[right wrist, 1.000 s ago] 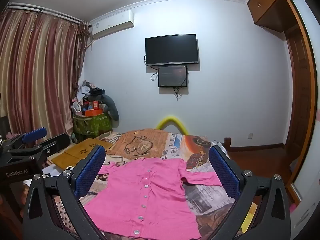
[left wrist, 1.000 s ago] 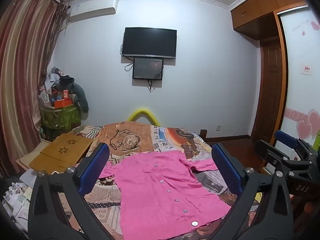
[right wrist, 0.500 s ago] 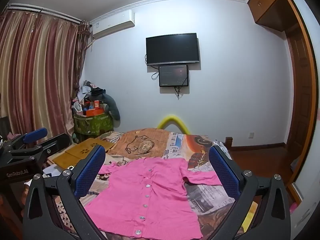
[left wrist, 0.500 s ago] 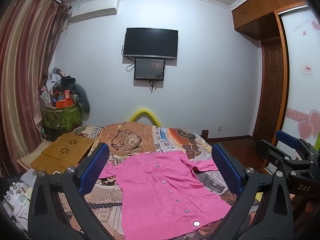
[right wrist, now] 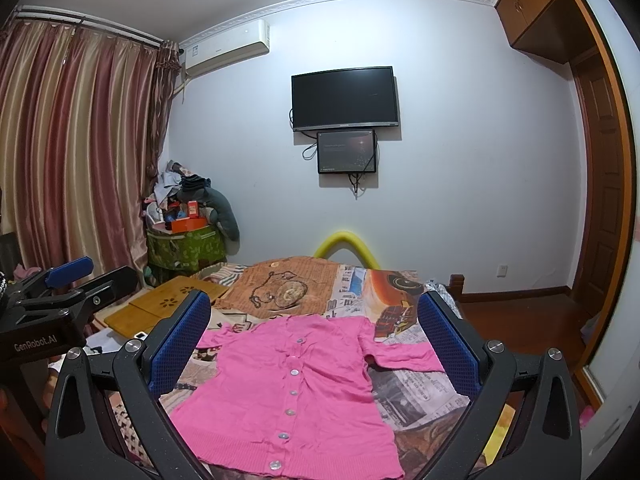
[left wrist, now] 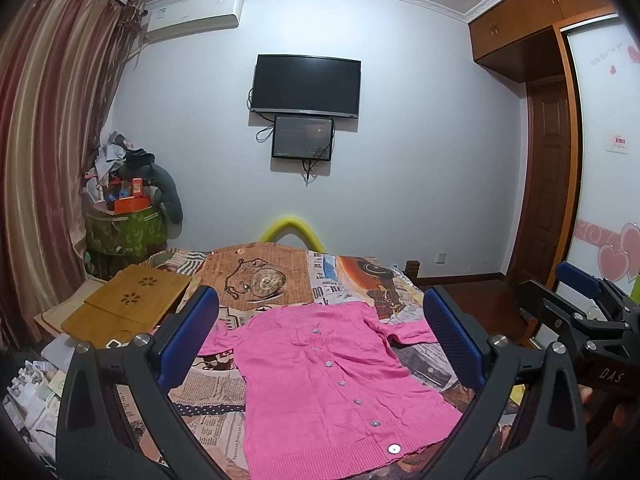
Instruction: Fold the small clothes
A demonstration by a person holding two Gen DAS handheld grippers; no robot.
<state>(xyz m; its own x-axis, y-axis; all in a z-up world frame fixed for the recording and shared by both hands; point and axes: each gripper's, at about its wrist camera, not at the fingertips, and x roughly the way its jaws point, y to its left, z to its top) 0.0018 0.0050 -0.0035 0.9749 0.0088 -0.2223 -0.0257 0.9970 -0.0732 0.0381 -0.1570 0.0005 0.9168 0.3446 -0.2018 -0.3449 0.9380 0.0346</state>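
Observation:
A small pink buttoned cardigan (left wrist: 332, 376) lies spread flat, front up, on the patterned bedspread (left wrist: 276, 276), its short sleeves out to both sides. The same cardigan (right wrist: 296, 392) fills the lower middle of the right wrist view. My left gripper (left wrist: 320, 332) hovers above the garment, open, with nothing between its blue pads. My right gripper (right wrist: 314, 336) is also open and holds nothing, raised over the cardigan's upper part. Each gripper shows in the other's view: the right gripper (left wrist: 576, 304) at the right edge, the left gripper (right wrist: 68, 280) at the left edge.
A wooden lap tray (left wrist: 128, 304) lies on the bed's left side. A green bin piled with clutter (left wrist: 124, 224) stands by the striped curtain (left wrist: 40, 160). A TV (left wrist: 306, 84) hangs on the far wall. A wooden wardrobe and door (left wrist: 548, 200) are to the right.
Both views have shifted slightly; the cardigan sits a little lower and nearer in frame. Both grippers stay open and the garment has not moved.

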